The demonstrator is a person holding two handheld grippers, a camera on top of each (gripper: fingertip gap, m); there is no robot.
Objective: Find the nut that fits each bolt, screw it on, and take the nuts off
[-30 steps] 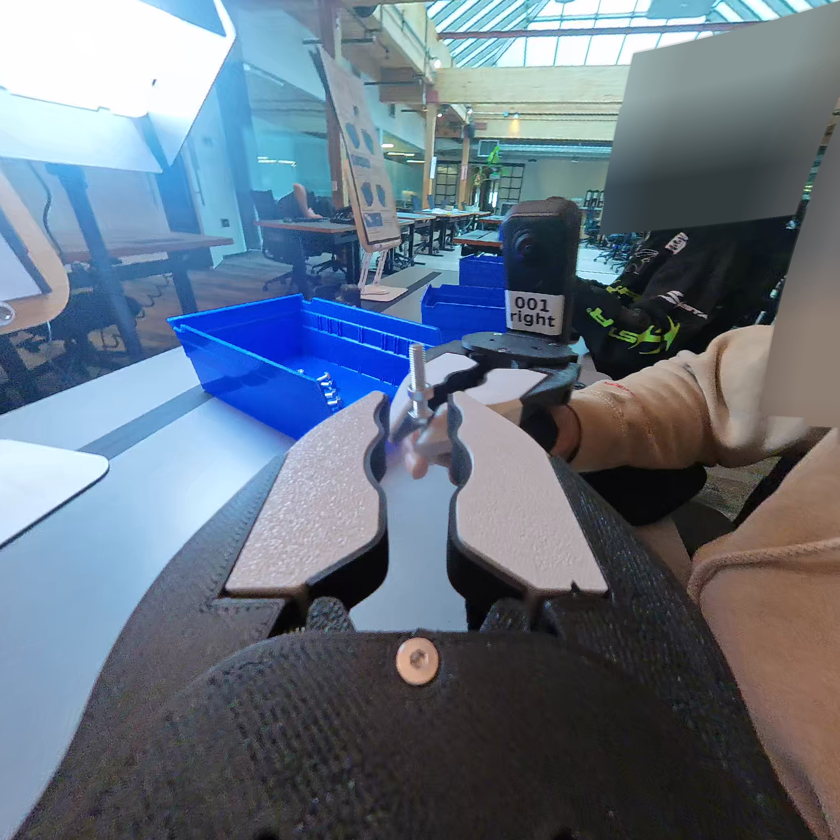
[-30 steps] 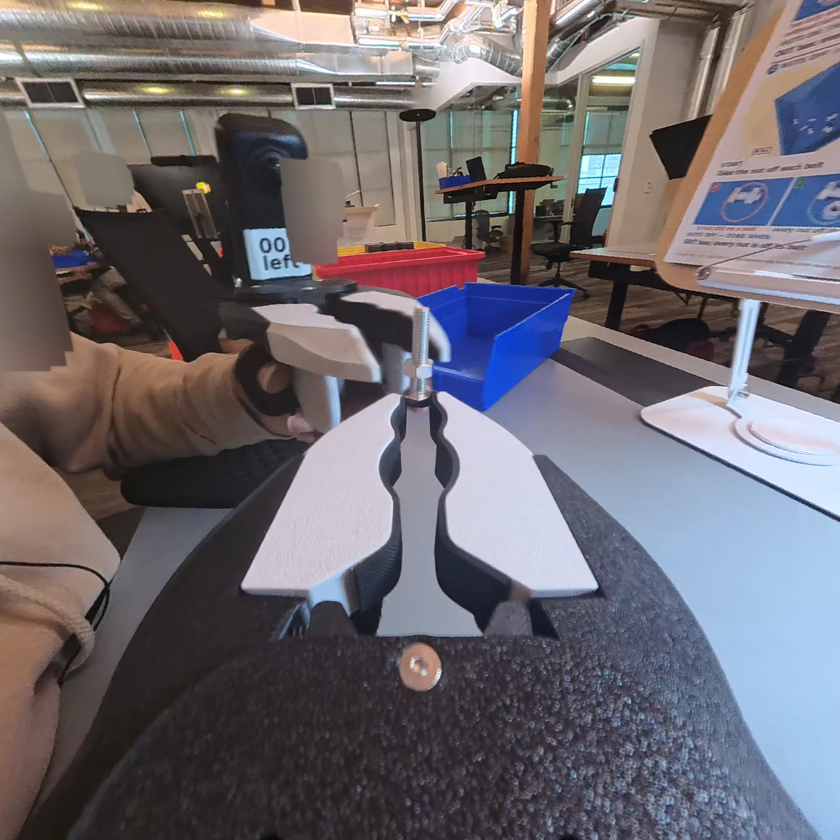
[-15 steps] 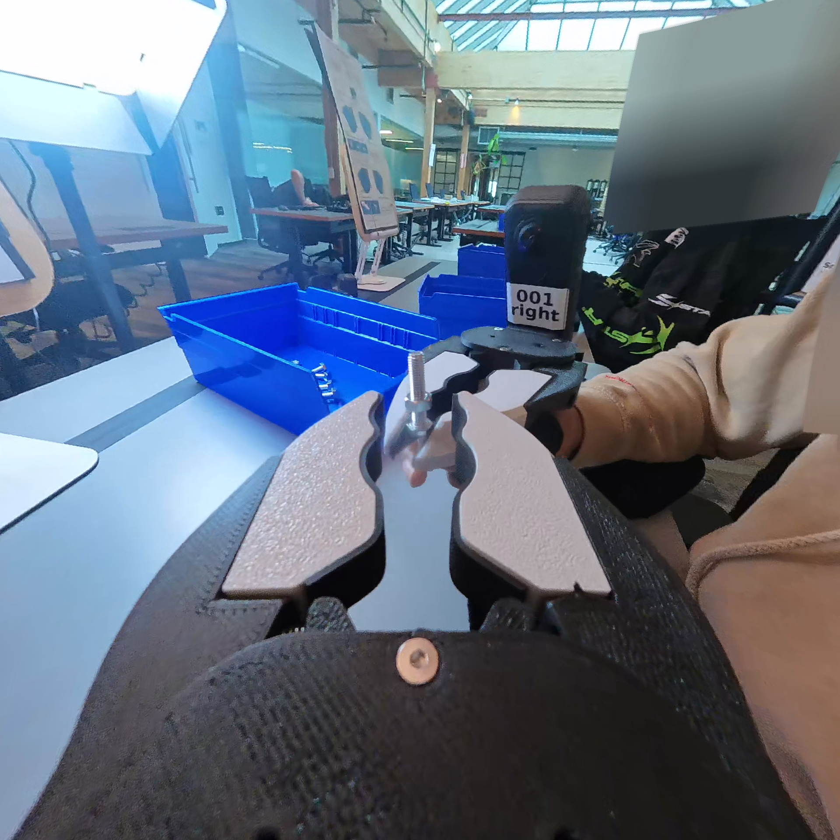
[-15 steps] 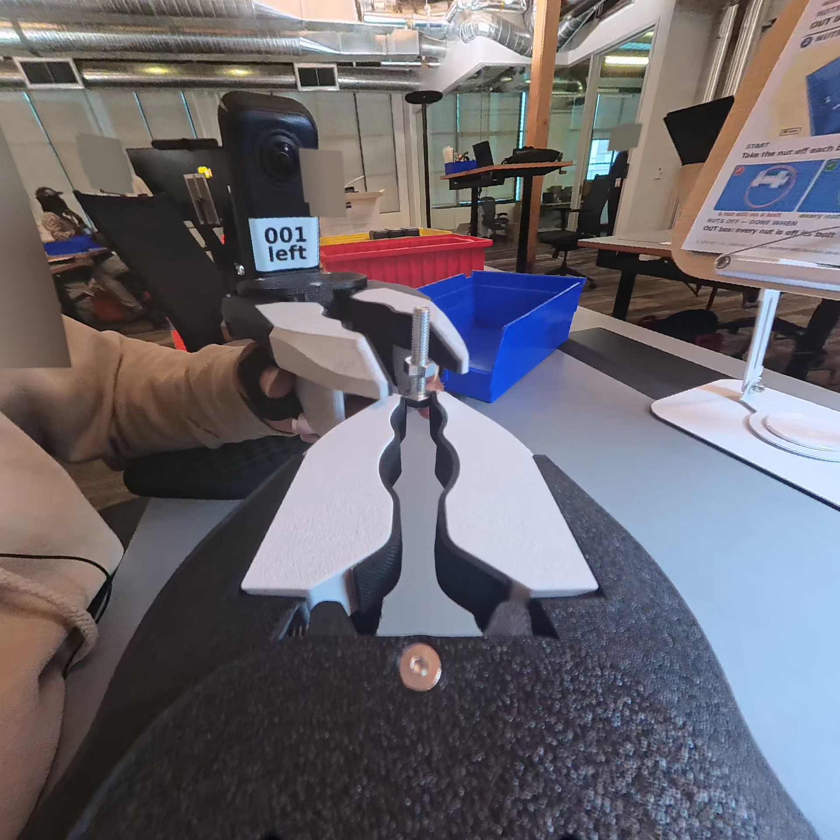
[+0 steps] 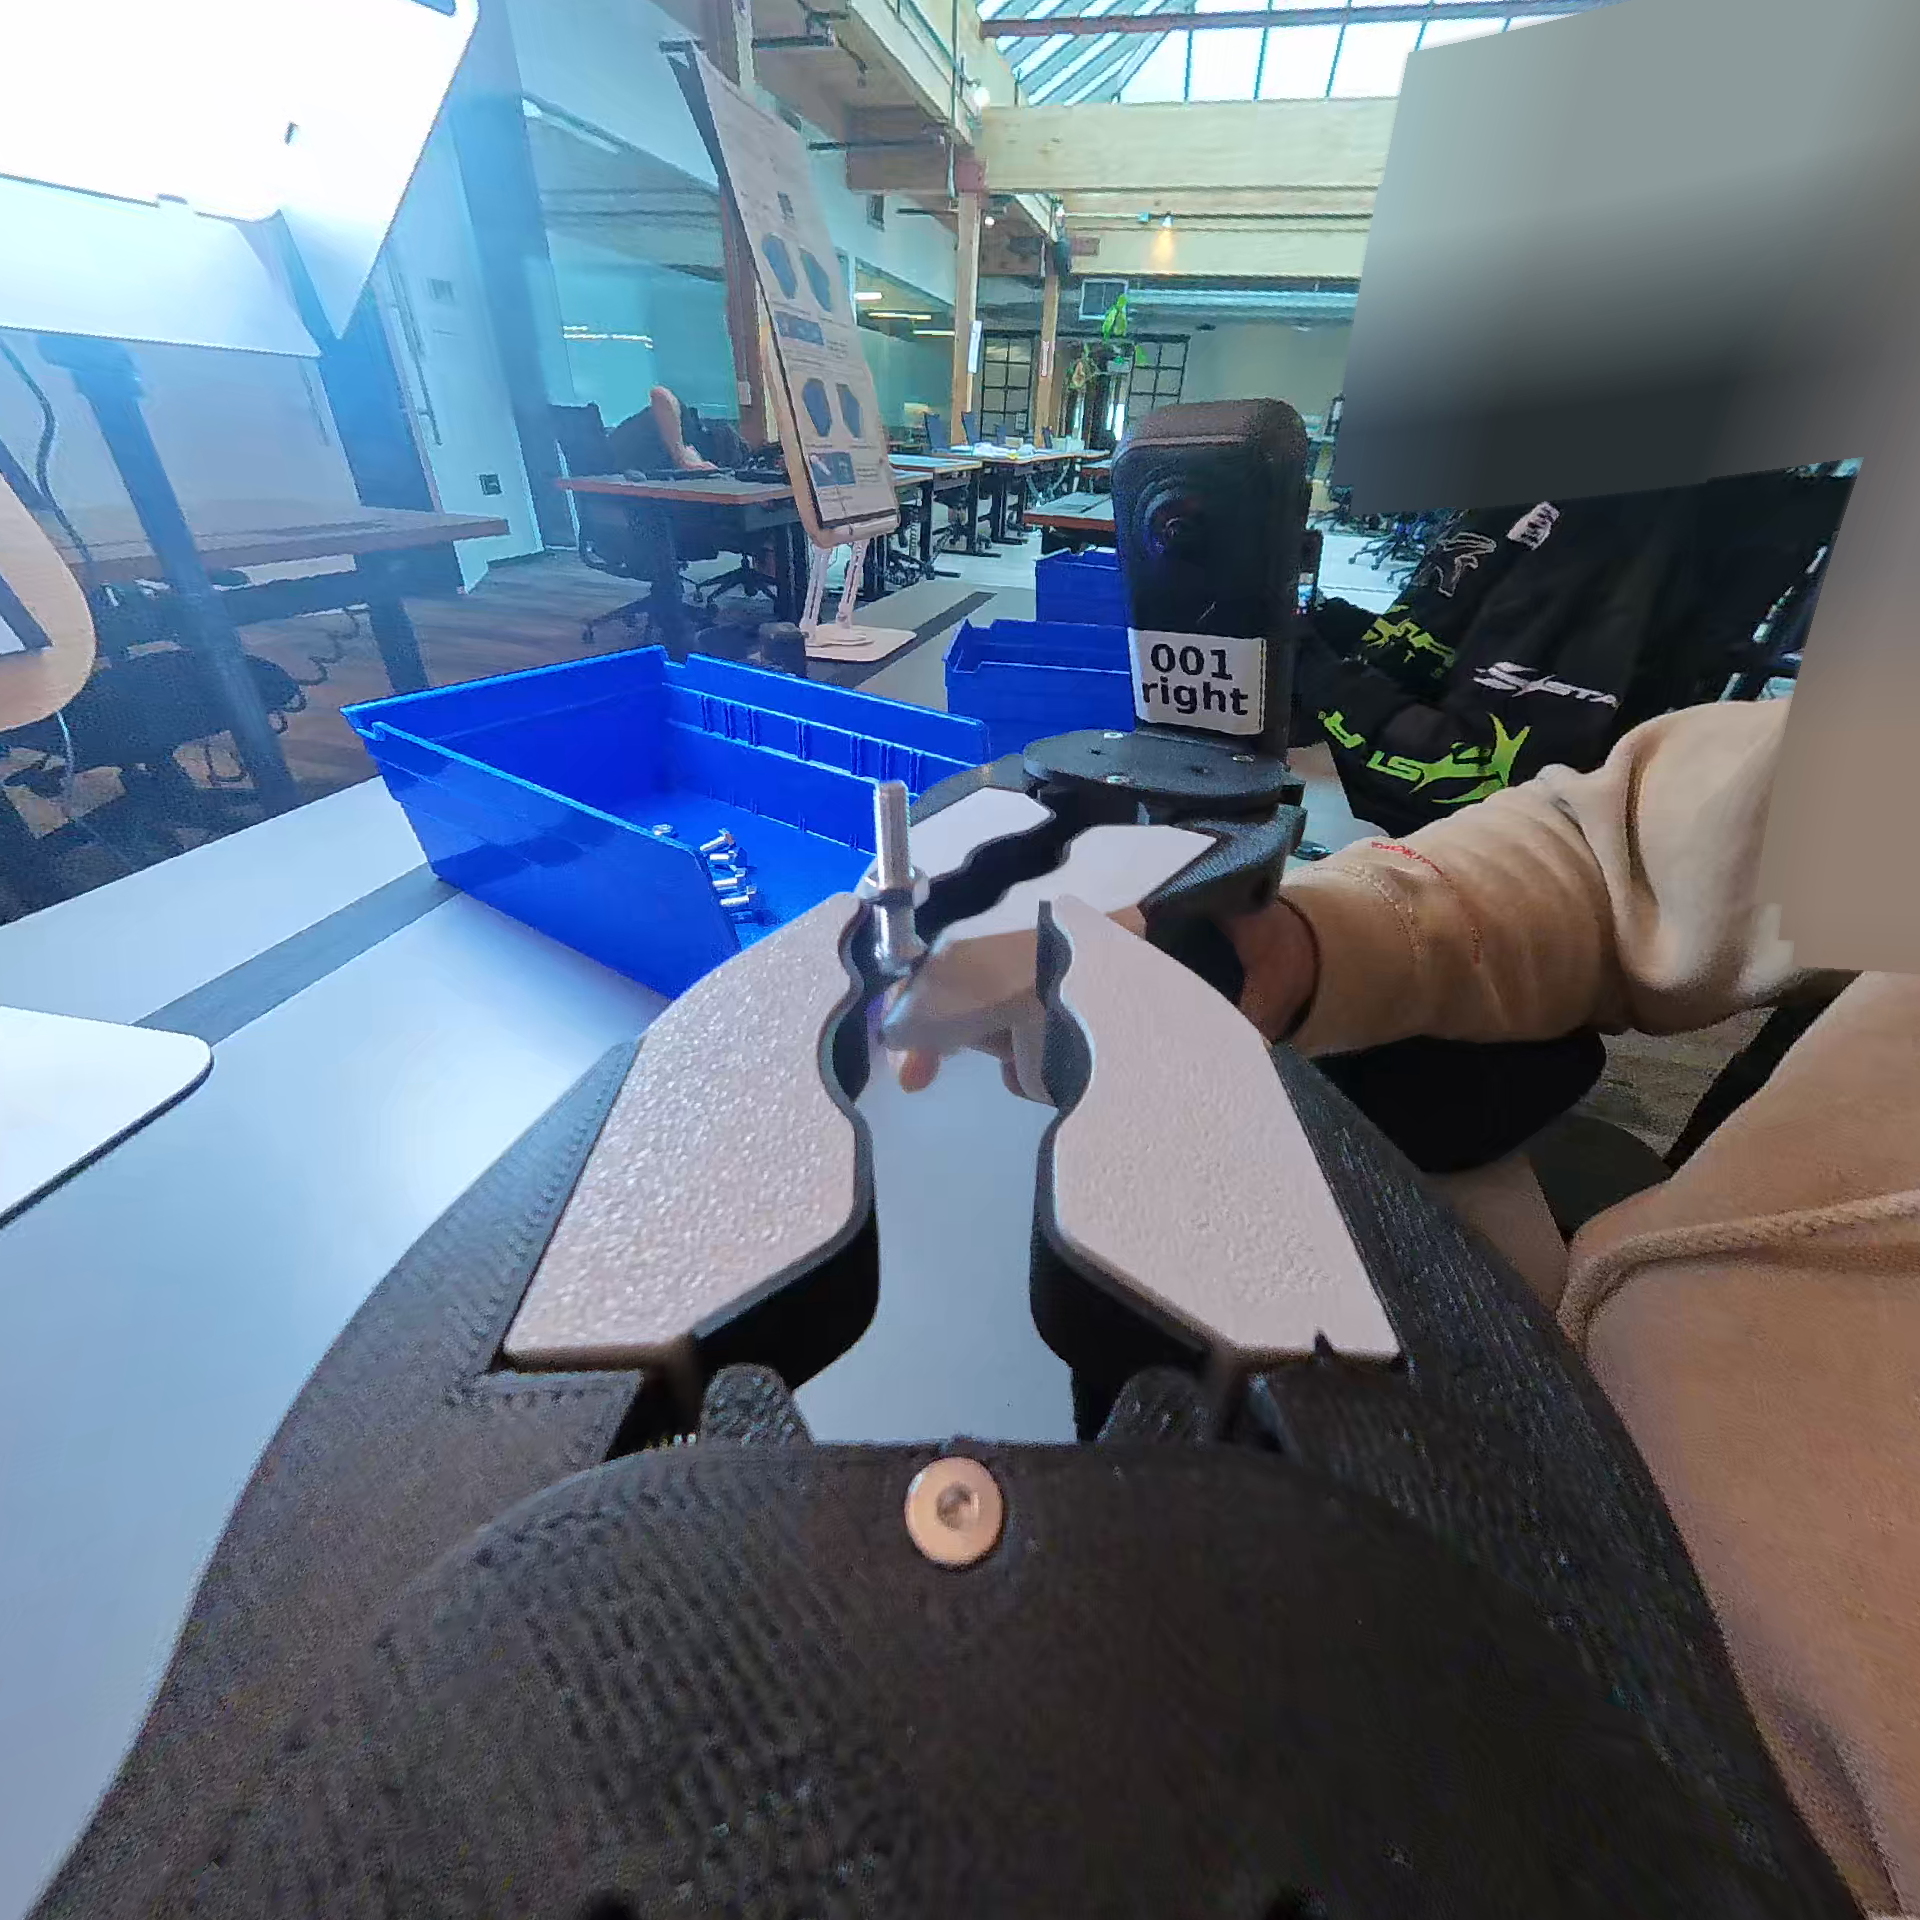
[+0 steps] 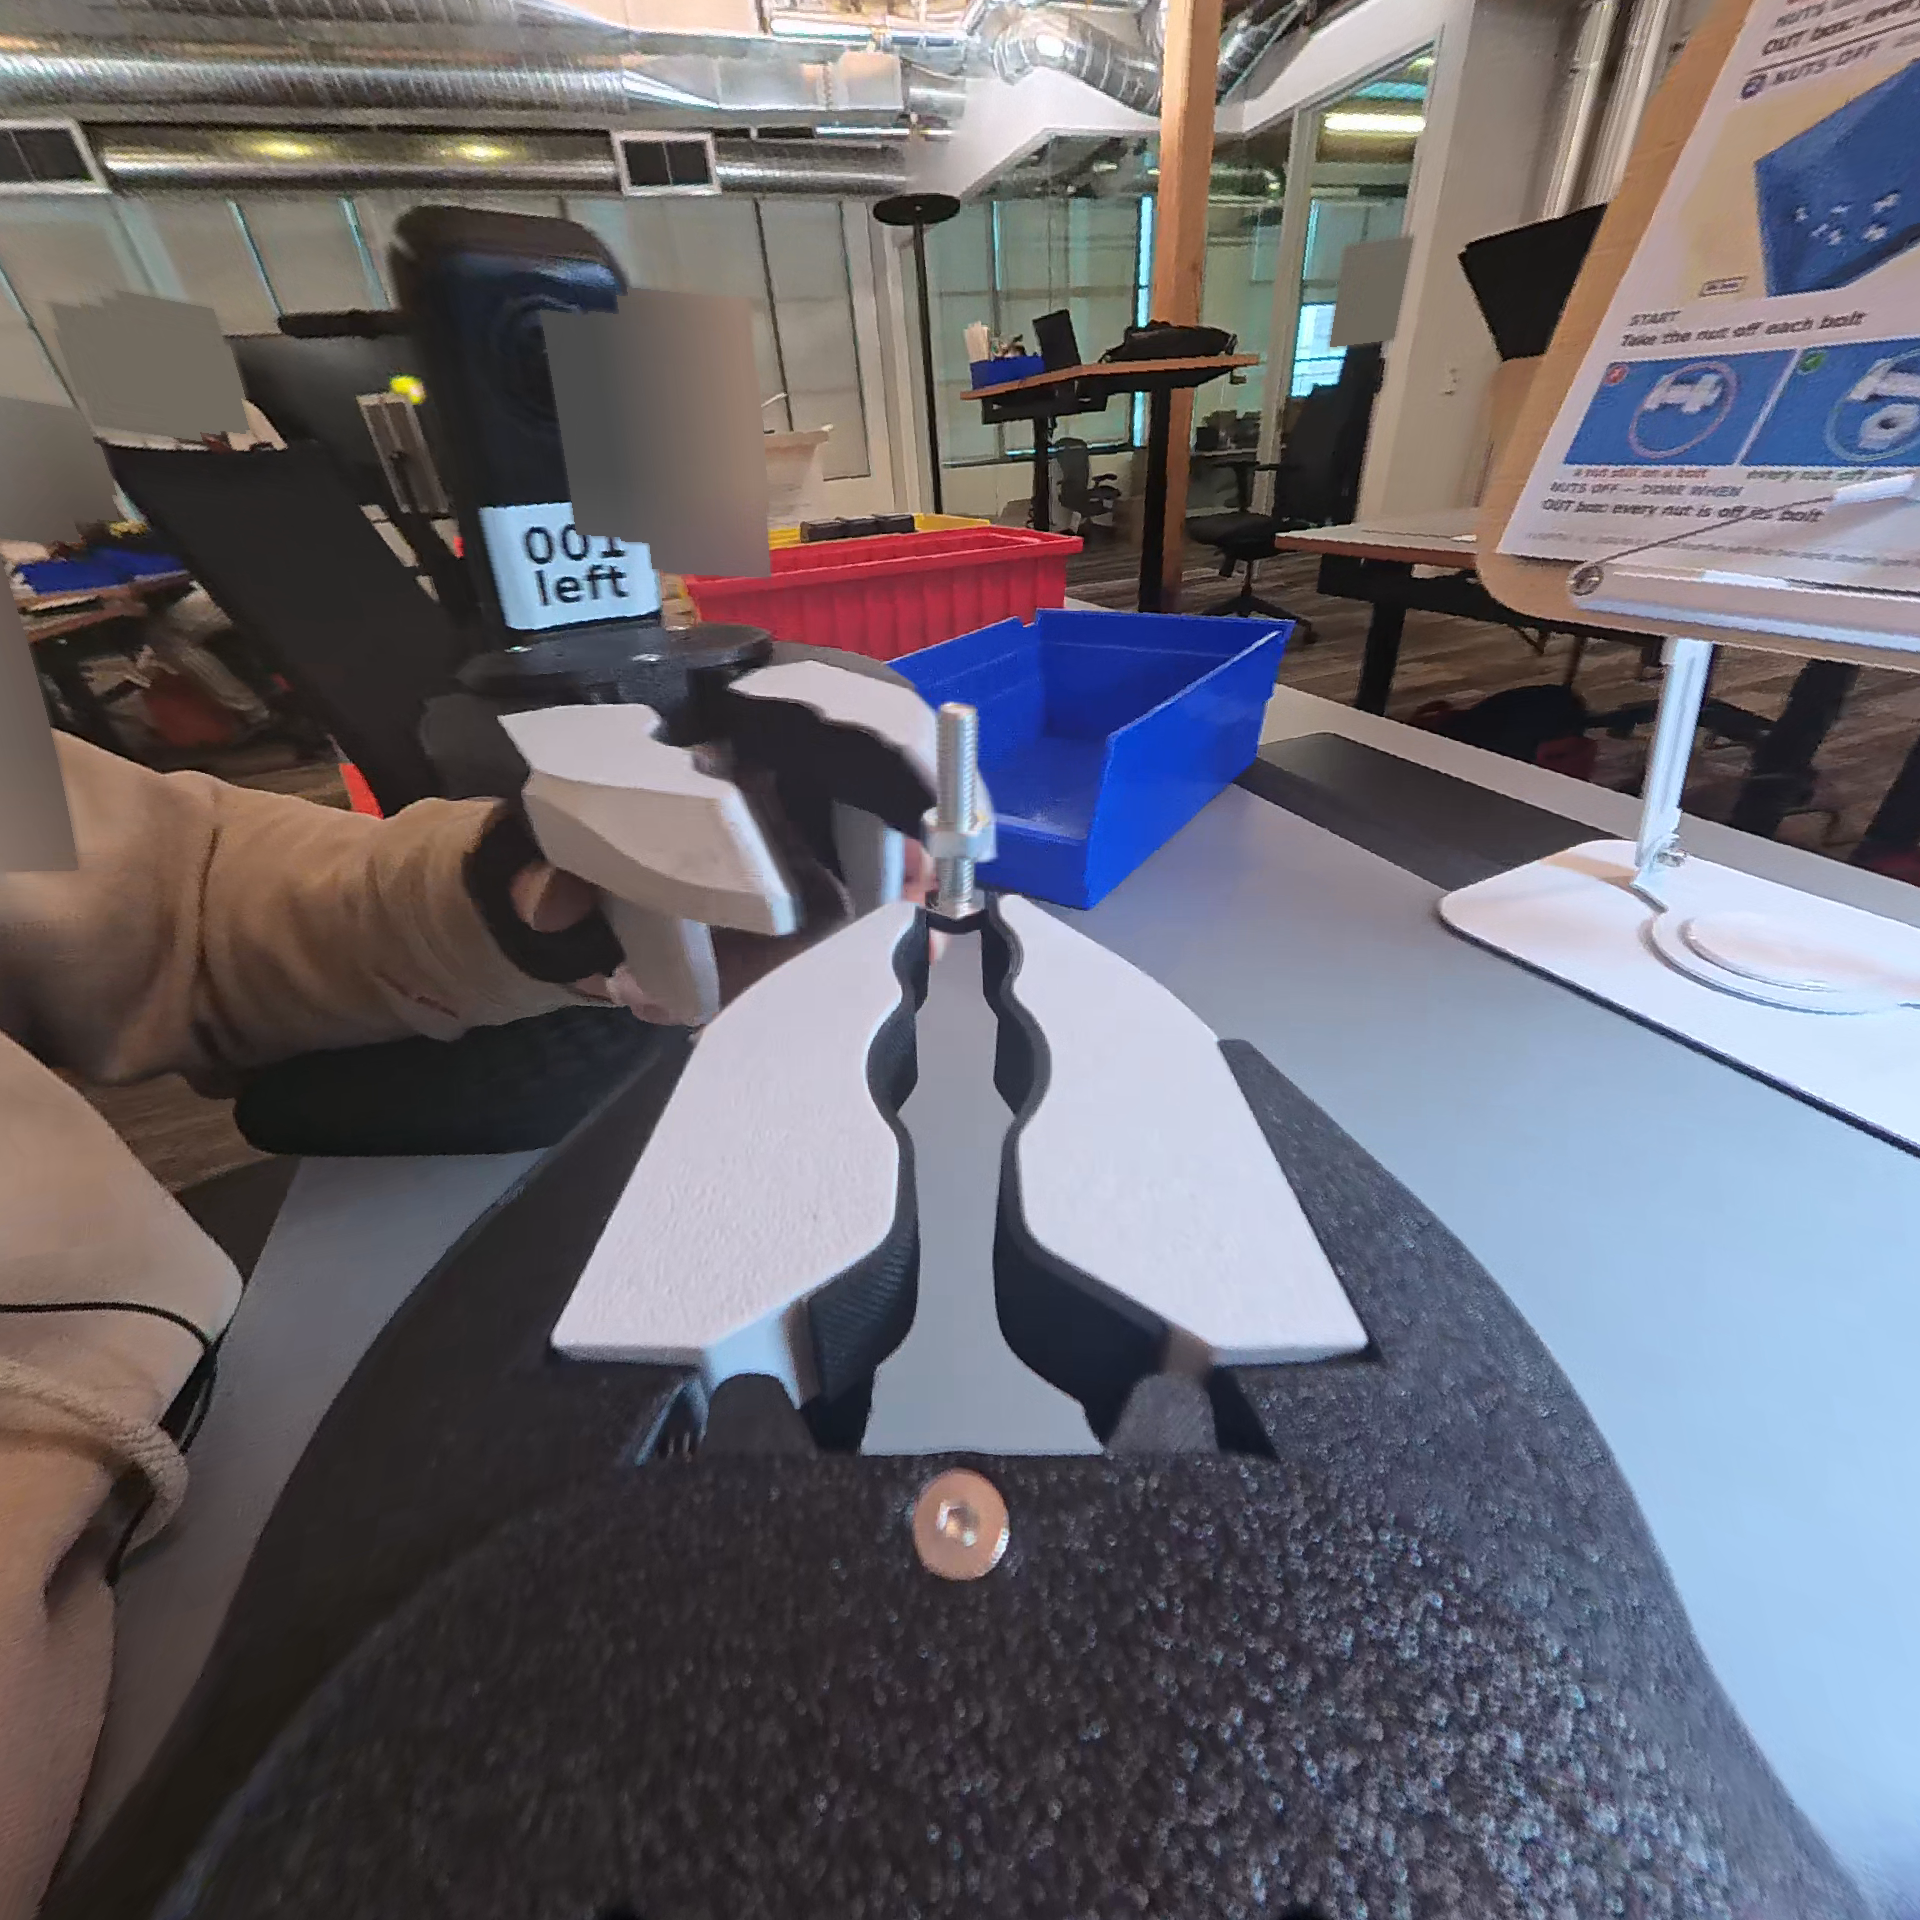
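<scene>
Two tongs meet at mid-frame above the grey surface (image 6: pixel 1558 1091). The right tongs (image 6: pixel 956 920) are pinched narrow on the lower end of an upright bolt (image 6: pixel 958 769), which carries a nut (image 6: pixel 958 831) just above their tips. The left tongs (image 5: pixel 940 935) stand wider; the bolt (image 5: pixel 891 831) sits against their left finger, and whether they grip it cannot be told. Several loose bolts (image 5: pixel 727 873) lie in the blue bin (image 5: pixel 540 800) at left centre.

Left gripper (image 5: pixel 951 935) fingers spread apart; bolt (image 5: pixel 891 878) with nut (image 5: pixel 890 886) upright beside its left fingertip, right gripper (image 5: pixel 977 883) beyond, blue bin (image 5: pixel 582 800) behind.
</scene>
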